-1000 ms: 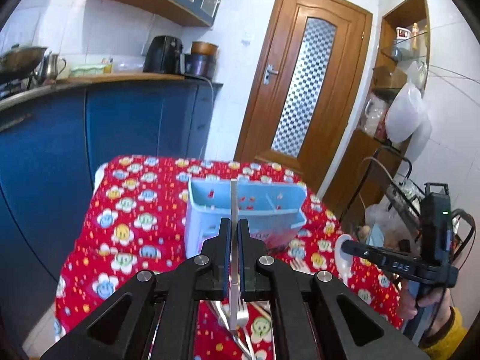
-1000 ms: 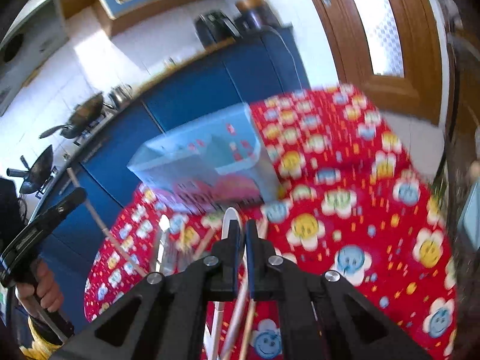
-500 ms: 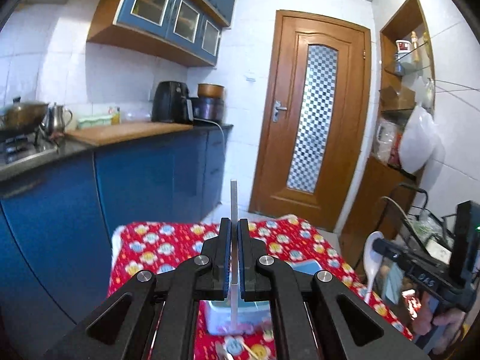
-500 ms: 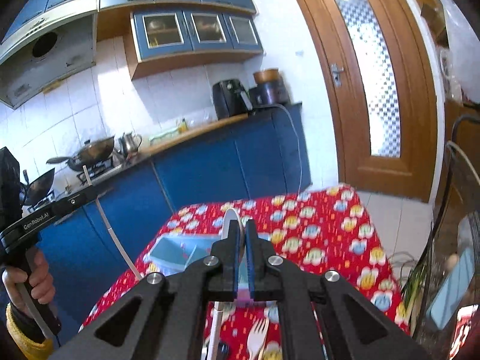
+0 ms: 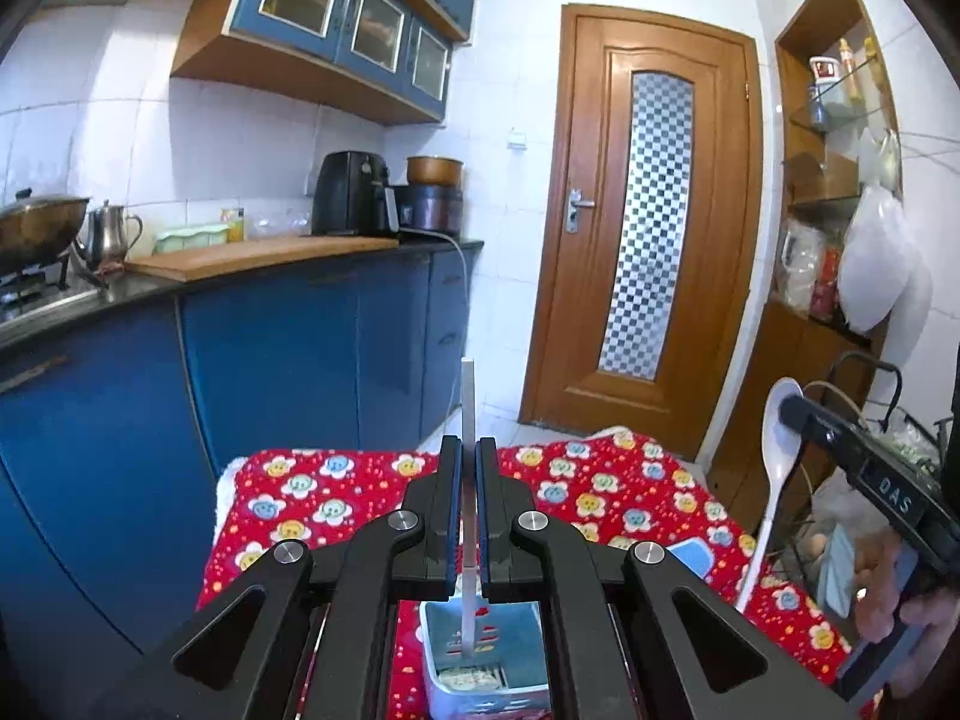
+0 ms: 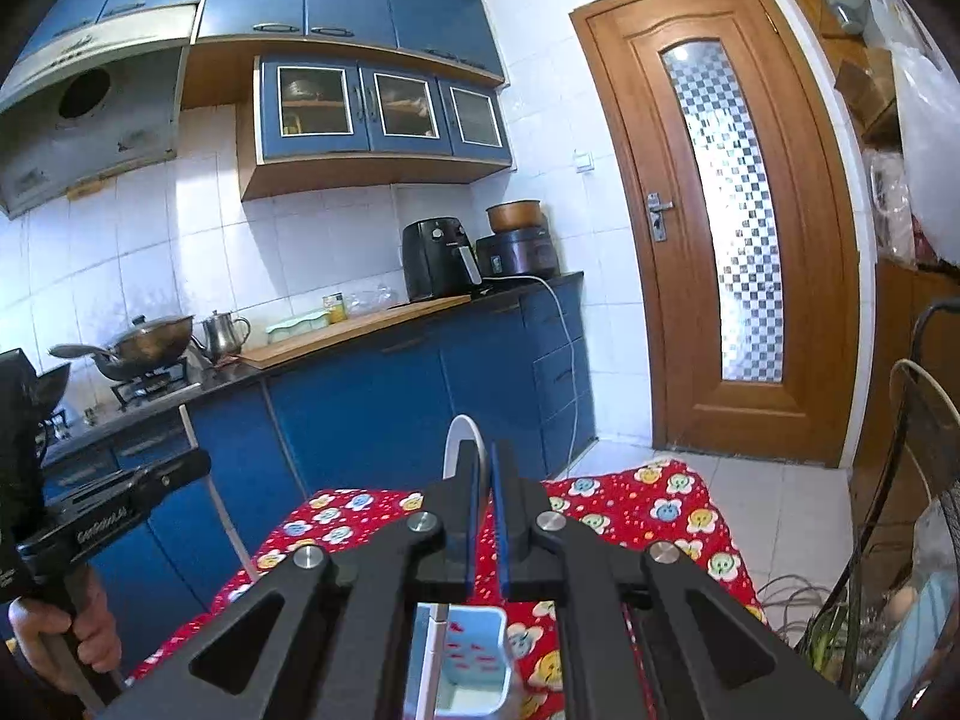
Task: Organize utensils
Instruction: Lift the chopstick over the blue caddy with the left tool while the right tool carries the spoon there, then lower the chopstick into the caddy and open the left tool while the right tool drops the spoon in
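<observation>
My left gripper point(image 5: 469, 450) is shut on a flat metal utensil handle point(image 5: 468, 402) that stands upright; its lower end hangs over the light blue utensil holder point(image 5: 480, 648) on the red flowered tablecloth point(image 5: 336, 498). My right gripper point(image 6: 487, 462) is shut on a white spoon point(image 6: 462, 429), held upright above a compartment of the holder point(image 6: 468, 666). The white spoon point(image 5: 777, 456) and right gripper point(image 5: 786, 411) also show at the right of the left wrist view. The left gripper point(image 6: 201, 465) with its utensil point(image 6: 216, 492) shows at the left of the right wrist view.
Blue kitchen cabinets point(image 5: 288, 372) with a wooden countertop point(image 5: 258, 258) stand behind the table. A wooden door point(image 5: 648, 228) is at the back. Shelves and bags point(image 5: 864, 264) are on the right. A stove with a wok point(image 6: 144, 354) is at the left.
Both grippers have risen and tilted up with their utensils. The holder has moved from ahead of the grippers to below them, and the view now takes in the kitchen walls.
</observation>
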Available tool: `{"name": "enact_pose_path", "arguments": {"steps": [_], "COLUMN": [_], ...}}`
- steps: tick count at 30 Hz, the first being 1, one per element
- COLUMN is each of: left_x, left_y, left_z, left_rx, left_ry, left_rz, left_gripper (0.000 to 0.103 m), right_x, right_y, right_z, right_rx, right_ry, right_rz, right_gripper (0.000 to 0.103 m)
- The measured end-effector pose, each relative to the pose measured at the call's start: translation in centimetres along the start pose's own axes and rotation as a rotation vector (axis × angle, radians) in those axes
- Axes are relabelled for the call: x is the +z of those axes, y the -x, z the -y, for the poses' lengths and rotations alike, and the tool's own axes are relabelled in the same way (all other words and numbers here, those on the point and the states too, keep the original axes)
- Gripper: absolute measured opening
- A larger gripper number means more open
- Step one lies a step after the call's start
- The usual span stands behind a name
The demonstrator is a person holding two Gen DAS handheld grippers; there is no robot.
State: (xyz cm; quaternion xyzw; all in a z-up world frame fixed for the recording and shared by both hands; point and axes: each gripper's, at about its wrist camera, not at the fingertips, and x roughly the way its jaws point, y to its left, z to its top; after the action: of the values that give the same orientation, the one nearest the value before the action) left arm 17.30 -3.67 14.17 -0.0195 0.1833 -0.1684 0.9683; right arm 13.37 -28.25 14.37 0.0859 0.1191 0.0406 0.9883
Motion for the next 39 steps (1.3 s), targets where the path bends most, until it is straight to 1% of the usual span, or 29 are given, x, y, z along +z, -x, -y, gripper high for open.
{"name": "enact_pose_path", "arguments": {"steps": [6, 9, 13, 15, 18, 20, 23, 25, 31, 34, 35, 36, 38, 39], "left_x": [-1.9, -2.8, -3.7, -4.0, -4.2, -4.3, -4.7, -4.9, -5.8, -5.9, -6.0, -5.9, -6.0, -5.9], "left_y": [-1.5, -2.1, -2.6, -2.8, -2.9, -3.0, -3.2, -3.4, -3.8, -3.9, -3.9, -3.9, -3.8, -3.6], "left_z": [-0.2, -0.4, -0.6, -0.8, -0.9, -1.0, -0.9, -0.9, -0.9, -1.0, -1.0, -1.1, -1.1, -1.1], "left_rx": [-0.003, -0.006, -0.009, -0.014, -0.018, -0.016, -0.016, -0.022, -0.03, -0.029, -0.03, -0.032, -0.035, -0.037], "left_ry": [0.007, 0.008, 0.021, 0.031, 0.041, 0.04, 0.042, 0.045, 0.041, 0.049, 0.053, 0.059, 0.07, 0.073], "left_rz": [-0.041, -0.059, -0.085, -0.096, -0.106, -0.108, -0.115, -0.125, -0.156, -0.167, -0.17, -0.174, -0.181, -0.184], "left_gripper": [0.004, 0.004, 0.004, 0.004, 0.004, 0.004, 0.004, 0.004, 0.004, 0.004, 0.005, 0.01, 0.017, 0.02], "right_x": [-1.3, -1.8, -2.6, -2.5, -1.6, -1.0, -1.0, -1.4, -3.4, -3.9, -4.0, -4.0, -4.0, -4.0], "right_y": [-2.0, -2.5, -3.1, -3.1, -3.0, -2.9, -3.2, -3.6, -5.0, -5.4, -5.5, -5.5, -5.6, -5.5], "right_z": [-0.2, -0.6, -1.3, -1.2, -1.2, -1.5, -2.0, -2.2, -2.3, -2.3, -2.3, -2.4, -2.6, -2.6], "right_rx": [-0.02, -0.034, -0.052, -0.051, -0.051, -0.054, -0.054, -0.049, -0.019, -0.009, -0.007, -0.001, 0.005, 0.01], "right_ry": [0.03, 0.067, 0.119, 0.114, 0.107, 0.119, 0.135, 0.149, 0.161, 0.161, 0.162, 0.164, 0.159, 0.15], "right_rz": [0.014, 0.02, 0.006, 0.01, 0.039, 0.057, 0.061, 0.046, -0.052, -0.079, -0.084, -0.09, -0.103, -0.107], "right_gripper": [0.006, 0.006, 0.006, 0.006, 0.006, 0.006, 0.006, 0.006, 0.006, 0.006, 0.006, 0.006, 0.009, 0.017]}}
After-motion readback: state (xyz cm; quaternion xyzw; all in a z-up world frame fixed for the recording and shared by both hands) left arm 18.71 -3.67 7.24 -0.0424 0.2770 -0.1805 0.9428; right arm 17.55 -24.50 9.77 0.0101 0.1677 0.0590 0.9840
